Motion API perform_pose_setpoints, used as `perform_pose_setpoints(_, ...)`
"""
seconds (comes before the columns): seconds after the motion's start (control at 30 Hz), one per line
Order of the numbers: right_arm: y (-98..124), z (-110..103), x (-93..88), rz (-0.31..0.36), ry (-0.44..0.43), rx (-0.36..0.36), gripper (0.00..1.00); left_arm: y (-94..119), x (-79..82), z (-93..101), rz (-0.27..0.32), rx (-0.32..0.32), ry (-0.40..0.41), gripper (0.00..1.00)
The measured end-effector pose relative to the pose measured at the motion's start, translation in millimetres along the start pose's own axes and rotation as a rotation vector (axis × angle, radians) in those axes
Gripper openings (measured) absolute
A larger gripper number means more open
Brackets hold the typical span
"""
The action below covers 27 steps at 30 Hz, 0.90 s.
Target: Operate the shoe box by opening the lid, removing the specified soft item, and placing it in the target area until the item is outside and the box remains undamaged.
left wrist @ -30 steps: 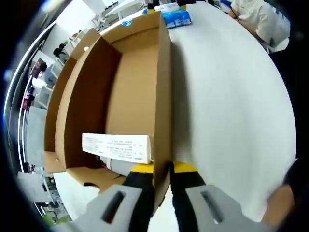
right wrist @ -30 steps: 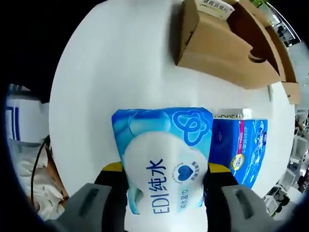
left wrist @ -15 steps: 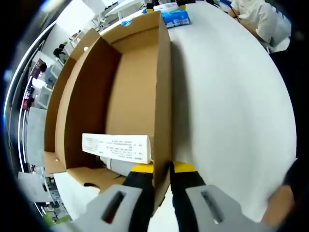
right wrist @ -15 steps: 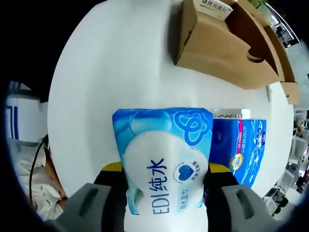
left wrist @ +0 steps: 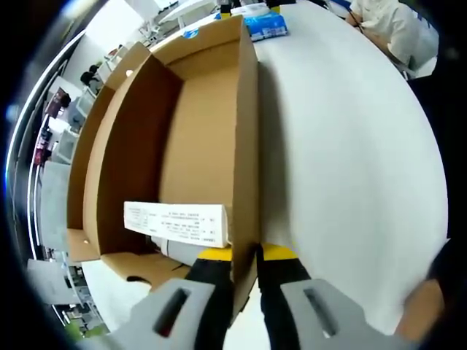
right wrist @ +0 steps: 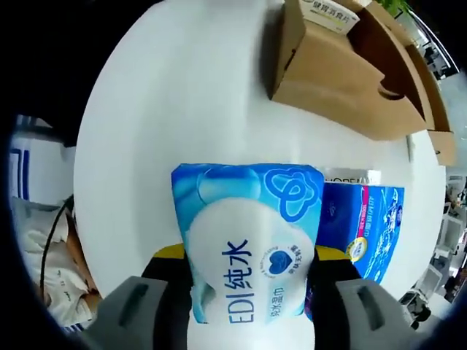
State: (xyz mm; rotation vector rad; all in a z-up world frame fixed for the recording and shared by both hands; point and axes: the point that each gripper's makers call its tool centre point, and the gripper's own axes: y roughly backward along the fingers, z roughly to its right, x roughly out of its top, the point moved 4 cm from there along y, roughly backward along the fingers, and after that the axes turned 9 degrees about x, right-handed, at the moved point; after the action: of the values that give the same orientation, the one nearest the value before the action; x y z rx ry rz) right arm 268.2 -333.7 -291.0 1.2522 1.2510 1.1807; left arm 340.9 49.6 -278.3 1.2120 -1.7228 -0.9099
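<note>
The brown cardboard shoe box (left wrist: 190, 138) stands open on the white table (left wrist: 343, 168), its inside bare apart from a white label (left wrist: 175, 222) near the front. My left gripper (left wrist: 244, 259) is shut on the box's right side wall. My right gripper (right wrist: 246, 273) is shut on a blue and white soft tissue pack (right wrist: 248, 240), held above the table. In the right gripper view the shoe box (right wrist: 343, 73) lies at the upper right, apart from the pack.
A second blue tissue pack (right wrist: 361, 226) lies just right of the held one. Another blue pack (left wrist: 266, 25) rests at the table's far end. A person in light clothes (left wrist: 390, 29) sits at the far right edge. Bare table lies right of the box.
The right gripper view has drifted slightly, so the shoe box sits a little higher in it. The left gripper and the box wall have not moved.
</note>
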Motion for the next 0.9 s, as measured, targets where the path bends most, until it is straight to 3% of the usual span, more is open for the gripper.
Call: perform_pose_setpoints(0.9,6.6,0.2,-5.2,-0.038,-0.046,0.016,0.62,-0.1,0.7,1.4,-0.009,-0.003,0.004,0.1)
